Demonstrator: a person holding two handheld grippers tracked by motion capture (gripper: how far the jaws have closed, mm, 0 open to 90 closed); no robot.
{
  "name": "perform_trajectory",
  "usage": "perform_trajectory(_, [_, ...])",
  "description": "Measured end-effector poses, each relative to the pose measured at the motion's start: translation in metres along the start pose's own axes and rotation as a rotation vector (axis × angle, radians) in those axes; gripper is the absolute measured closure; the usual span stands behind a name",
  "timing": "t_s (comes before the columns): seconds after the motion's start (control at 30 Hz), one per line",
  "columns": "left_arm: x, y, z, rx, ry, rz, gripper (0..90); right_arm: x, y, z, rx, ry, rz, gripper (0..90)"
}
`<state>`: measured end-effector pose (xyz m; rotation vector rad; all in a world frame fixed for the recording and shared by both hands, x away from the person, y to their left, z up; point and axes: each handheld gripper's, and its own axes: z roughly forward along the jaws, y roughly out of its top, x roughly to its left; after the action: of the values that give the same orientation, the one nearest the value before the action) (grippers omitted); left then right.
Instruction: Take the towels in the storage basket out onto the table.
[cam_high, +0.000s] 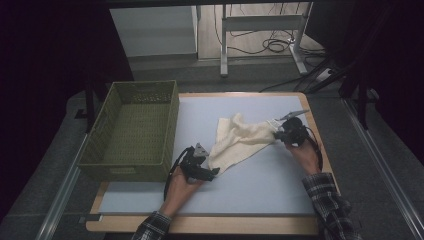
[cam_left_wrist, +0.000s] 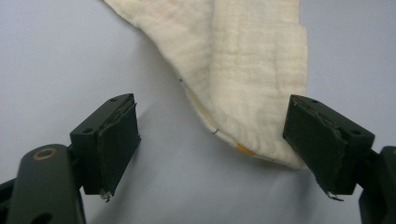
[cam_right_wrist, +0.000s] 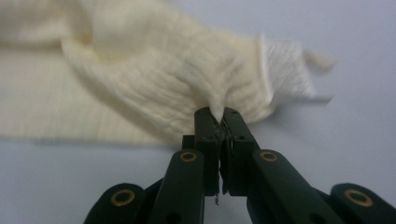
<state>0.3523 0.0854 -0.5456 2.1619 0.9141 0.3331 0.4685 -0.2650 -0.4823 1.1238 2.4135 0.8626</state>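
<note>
**Ana:** Jaws first — the right gripper (cam_right_wrist: 218, 113), low in the middle of its own view, is clamped tight on a pinch of the cream-coloured, crinkled gauze cloth (cam_right_wrist: 140, 88), which bunches up right where the pads bite.

**Ben:** In the high view that right gripper (cam_high: 278, 135) sits right of centre, at the cloth's far-right corner. Left side?

**Ana:** The left gripper (cam_left_wrist: 212, 140) stands wide apart with nothing pressed between its pads. The cloth's near corner (cam_left_wrist: 252, 135) pokes in between them, lying close against the right-hand pad, not squeezed.

**Ben:** So the cloth (cam_high: 240, 142) lies rumpled across the middle of the pale blue table mat (cam_high: 250, 190), stretched between the left gripper (cam_high: 212, 172) and the right.

**Ana:** It looks light, limp, thin. It should drape and sag the moment it lifts, and one pinch won't keep it flat.

**Ben:** Not slippery, I'd say; that crinkled weave gives grip. Best hold is the hemmed corner, where the fabric doubles.

**Ana:** Agreed: the left one wants that stitched corner sitting between its jaws.

**Ben:** And the olive-green plastic lattice basket (cam_high: 131, 165) waits at the left of the frame, just beside the left hand (cam_high: 179, 192).
</note>
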Motion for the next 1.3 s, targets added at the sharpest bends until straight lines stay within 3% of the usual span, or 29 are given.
perform_trajectory(0.1, [0.0, 0.0, 0.0, 0.0, 0.0, 0.0, 18.3, -0.008, 0.025, -0.009, -0.074, -0.037, 0.019, 85.4])
perform_trajectory(0.13, [0.0, 0.0, 0.0, 0.0, 0.0, 0.0, 18.3, -0.011, 0.032, -0.007, -0.085, -0.043, 0.03, 79.9])
perform_trajectory(0.17, [0.0, 0.0, 0.0, 0.001, 0.0, 0.0, 18.3, -0.015, 0.038, -0.003, -0.07, -0.049, 0.051, 72.6])
perform_trajectory(0.27, [0.0, 0.0, 0.0, 0.0, 0.0, 0.0, 18.4, -0.014, 0.041, 0.002, -0.052, -0.036, 0.066, 70.3])
perform_trajectory(0.5, [0.0, 0.0, 0.0, 0.0, 0.001, 0.001, 18.4, 0.002, 0.004, -0.01, -0.027, 0.048, 0.075, 67.8])
perform_trajectory(0.67, [0.0, 0.0, 0.0, 0.0, 0.001, 0.002, 18.4, 0.009, -0.025, -0.021, -0.011, 0.082, 0.089, 67.9])
perform_trajectory(0.73, [0.0, 0.0, 0.0, -0.002, 0.002, -0.001, 18.4, 0.012, -0.034, -0.024, -0.01, 0.105, 0.091, 71.9])
perform_trajectory(0.97, [0.0, 0.0, 0.0, -0.001, 0.002, 0.0, 18.4, 0.025, -0.051, -0.011, 0.027, 0.194, 0.083, 78.0])
perform_trajectory(1.07, [0.0, 0.0, 0.0, -0.002, 0.002, 0.0, 18.4, 0.024, -0.042, -0.002, 0.028, 0.165, 0.061, 78.9])
perform_trajectory(1.2, [0.0, 0.0, 0.0, -0.002, 0.001, 0.0, 18.4, 0.01, -0.018, 0.001, -0.015, 0.12, 0.081, 76.3])
perform_trajectory(1.3, [0.0, 0.0, 0.0, -0.002, 0.001, -0.002, 18.4, 0.002, -0.004, 0.009, -0.012, 0.102, 0.096, 72.8])
